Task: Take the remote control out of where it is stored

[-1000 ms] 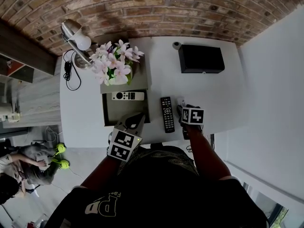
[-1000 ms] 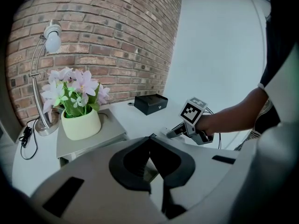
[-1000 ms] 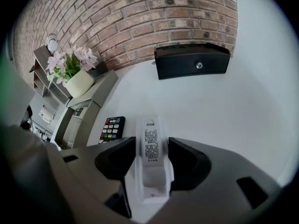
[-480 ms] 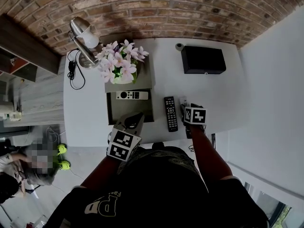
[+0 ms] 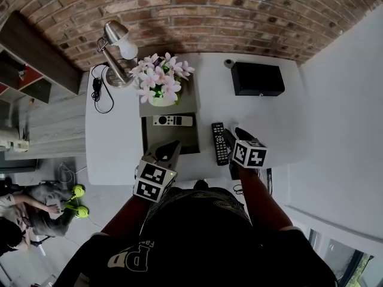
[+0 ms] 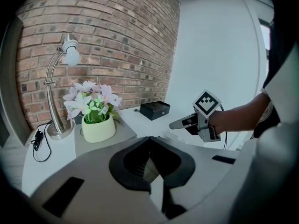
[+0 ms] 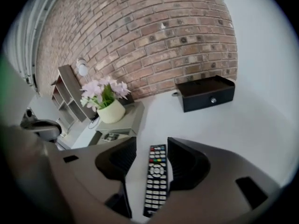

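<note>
A white remote [image 5: 173, 121] lies at the back of an open grey drawer [image 5: 151, 143] set in the white table; it also shows small in the right gripper view [image 7: 109, 136]. A black remote [image 5: 219, 143] lies on the tabletop right of the drawer. My right gripper [image 5: 234, 136] hangs just over its near end, open, and the black remote [image 7: 156, 177] shows between the spread jaws, clear of both. My left gripper [image 5: 173, 146] is at the drawer's front edge, its jaws [image 6: 149, 140] together with nothing in them.
A pot of pink flowers [image 5: 161, 94] stands on a grey block behind the drawer. A desk lamp [image 5: 116, 46] with its cable is at the back left, a black box [image 5: 257, 79] at the back right. A person with green shoes [image 5: 76, 191] crouches on the floor at left.
My right gripper has lifted and drawn back a little from the black remote, which stays on the table. The left gripper has held its place by the drawer. The head view has shifted.
</note>
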Demonstrator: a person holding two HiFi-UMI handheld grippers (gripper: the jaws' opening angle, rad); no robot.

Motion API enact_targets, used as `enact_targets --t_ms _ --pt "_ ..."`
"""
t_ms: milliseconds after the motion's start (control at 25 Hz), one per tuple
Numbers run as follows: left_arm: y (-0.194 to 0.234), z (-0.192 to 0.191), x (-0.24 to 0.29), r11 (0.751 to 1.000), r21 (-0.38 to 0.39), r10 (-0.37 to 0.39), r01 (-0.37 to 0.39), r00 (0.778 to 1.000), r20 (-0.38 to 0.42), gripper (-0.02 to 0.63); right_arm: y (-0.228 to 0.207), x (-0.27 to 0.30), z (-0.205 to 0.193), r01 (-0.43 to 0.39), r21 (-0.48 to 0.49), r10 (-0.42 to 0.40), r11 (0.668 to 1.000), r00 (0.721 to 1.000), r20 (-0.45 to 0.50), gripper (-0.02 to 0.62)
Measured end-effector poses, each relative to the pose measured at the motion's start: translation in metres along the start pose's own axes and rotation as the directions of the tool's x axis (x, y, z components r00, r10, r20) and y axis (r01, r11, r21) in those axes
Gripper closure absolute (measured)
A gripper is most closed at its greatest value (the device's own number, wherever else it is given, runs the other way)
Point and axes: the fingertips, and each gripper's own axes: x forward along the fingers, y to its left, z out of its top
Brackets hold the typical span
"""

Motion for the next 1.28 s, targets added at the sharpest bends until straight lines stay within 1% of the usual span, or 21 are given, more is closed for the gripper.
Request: enact_targets --t_ms 80,160,200,240,320,360,400,440,640,840,1040,1280 --pt "0.001 0.001 -0.006 1.000 0.013 0.000 0.000 1.000 0.012 0.600 0.033 -0.008 0.011 -0.087 0.002 0.087 0.996 0.995 0.050 0.384" --pt "0.002 0.003 -0.014 1.000 0.020 0.001 -0.002 1.000 0.019 0.598 0.067 -0.017 0.022 -0.176 -0.019 0.177 0.984 0.980 0.093 0.390" --pt "0.003 0.004 -0.019 1.000 0.020 0.004 -0.005 1.000 0.024 0.599 0.083 -0.021 0.026 -0.212 -0.039 0.215 0.976 0.970 0.109 0.410" --pt "0.005 0.004 -0.024 1.000 0.020 0.010 -0.011 0.999 0.031 0.600 0.097 -0.025 0.029 -0.241 -0.064 0.247 0.968 0.961 0.122 0.447" --pt "0.010 0.007 -0.037 1.000 0.013 0.025 -0.026 0.998 0.054 0.599 0.122 -0.034 0.034 -0.280 -0.124 0.296 0.952 0.946 0.135 0.542" --pt "0.014 0.009 -0.043 0.999 0.007 0.034 -0.034 0.997 0.070 0.600 0.134 -0.038 0.035 -0.295 -0.155 0.317 0.943 0.939 0.137 0.573" --pt "0.018 0.011 -0.050 0.999 0.000 0.043 -0.043 0.995 0.085 0.600 0.145 -0.042 0.036 -0.309 -0.183 0.335 0.933 0.932 0.136 0.589" --pt "0.022 0.012 -0.057 0.999 -0.008 0.053 -0.053 0.994 0.098 0.600 0.156 -0.044 0.035 -0.320 -0.209 0.351 0.924 0.927 0.134 0.589" --pt "0.040 0.011 -0.084 0.994 -0.042 0.103 -0.098 0.985 0.137 0.599 0.202 -0.048 0.028 -0.357 -0.301 0.407 0.884 0.906 0.120 0.589" --pt "0.055 0.005 -0.103 0.990 -0.058 0.137 -0.130 0.980 0.147 0.599 0.232 -0.044 0.022 -0.371 -0.371 0.430 0.851 0.898 0.089 0.589" --pt "0.066 0.000 -0.115 0.987 -0.059 0.158 -0.151 0.976 0.149 0.600 0.246 -0.039 0.016 -0.378 -0.385 0.433 0.842 0.899 0.066 0.590" --pt "0.070 -0.003 -0.116 0.989 -0.053 0.144 -0.138 0.979 0.144 0.600 0.253 -0.035 0.016 -0.376 -0.391 0.430 0.840 0.901 0.059 0.590"
